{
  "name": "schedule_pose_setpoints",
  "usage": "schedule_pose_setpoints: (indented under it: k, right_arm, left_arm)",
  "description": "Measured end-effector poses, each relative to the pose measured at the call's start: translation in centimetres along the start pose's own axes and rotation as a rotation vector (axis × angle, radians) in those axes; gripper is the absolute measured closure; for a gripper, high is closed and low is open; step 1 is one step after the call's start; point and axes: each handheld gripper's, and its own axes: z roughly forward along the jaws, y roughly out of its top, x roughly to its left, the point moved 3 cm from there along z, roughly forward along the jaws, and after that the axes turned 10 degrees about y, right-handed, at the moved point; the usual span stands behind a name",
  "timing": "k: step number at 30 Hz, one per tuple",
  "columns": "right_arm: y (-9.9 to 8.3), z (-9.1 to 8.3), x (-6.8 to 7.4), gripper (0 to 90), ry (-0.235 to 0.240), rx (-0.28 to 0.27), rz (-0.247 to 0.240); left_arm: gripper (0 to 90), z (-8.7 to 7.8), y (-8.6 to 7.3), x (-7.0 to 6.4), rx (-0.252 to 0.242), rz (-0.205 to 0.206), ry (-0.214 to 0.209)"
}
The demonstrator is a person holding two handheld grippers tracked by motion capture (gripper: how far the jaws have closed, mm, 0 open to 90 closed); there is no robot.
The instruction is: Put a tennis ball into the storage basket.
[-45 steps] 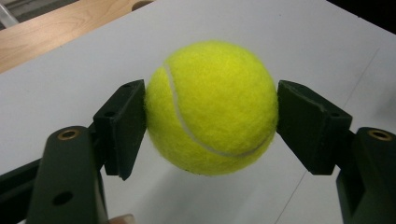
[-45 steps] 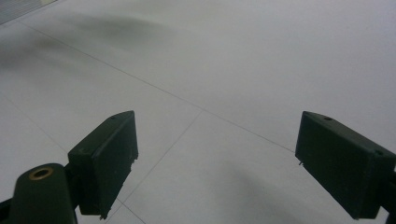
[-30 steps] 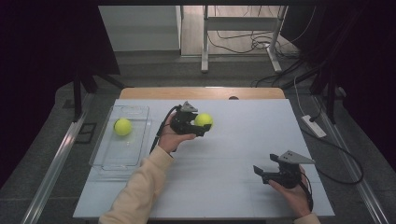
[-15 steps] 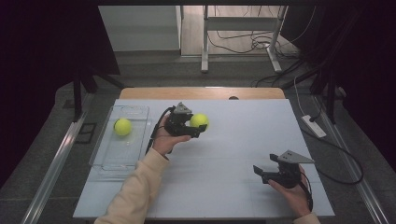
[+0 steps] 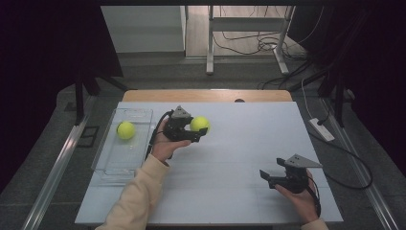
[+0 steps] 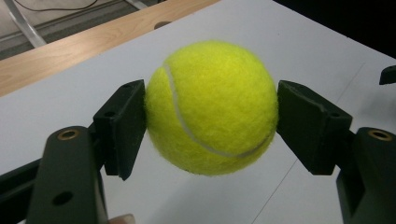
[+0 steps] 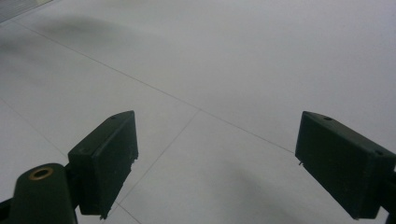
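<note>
Above the middle of the white table [image 5: 230, 158], my left gripper [image 5: 191, 130] clamps a yellow tennis ball [image 6: 212, 107] between both pads, clear of the surface. Near the front right, my right gripper [image 7: 215, 163] gapes wide over bare tabletop. Another ball [image 5: 126, 130] sits in the clear tray [image 5: 111, 163] at the left.

This looks like a lab or test room set up for recording. A white table [image 5: 249, 158] stands on a grey floor [image 5: 163, 72], ringed by black curtains [image 5: 48, 57]. Behind the table, loose cables [image 5: 249, 40] trail under a metal frame [image 5: 210, 38]. A power strip [image 5: 321, 129] lies just right of the table.
</note>
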Motion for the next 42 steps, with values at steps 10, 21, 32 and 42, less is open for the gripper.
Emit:
schedule_pose_setpoints:
  k: [10, 21, 32, 42]
  right_arm:
    - [0.0, 0.0, 0.0, 13.2, -0.001, 0.001, 0.0]
    - [0.0, 0.1, 0.0, 13.2, -0.001, 0.002, 0.001]
    - [0.0, 0.1, 0.0, 13.2, -0.005, 0.006, 0.001]
    - [0.0, 0.2, 0.0, 13.2, -0.007, 0.005, 0.004]
  left_arm:
    - [28.3, -0.8, -0.5, 0.6, -0.005, -0.015, 0.013]
    - [28.4, -1.5, -0.8, 0.9, -0.017, -0.029, 0.021]
    - [28.3, -2.2, -1.1, 1.2, -0.027, -0.034, 0.023]
    - [28.3, -3.2, -1.3, 1.6, -0.042, -0.046, 0.034]
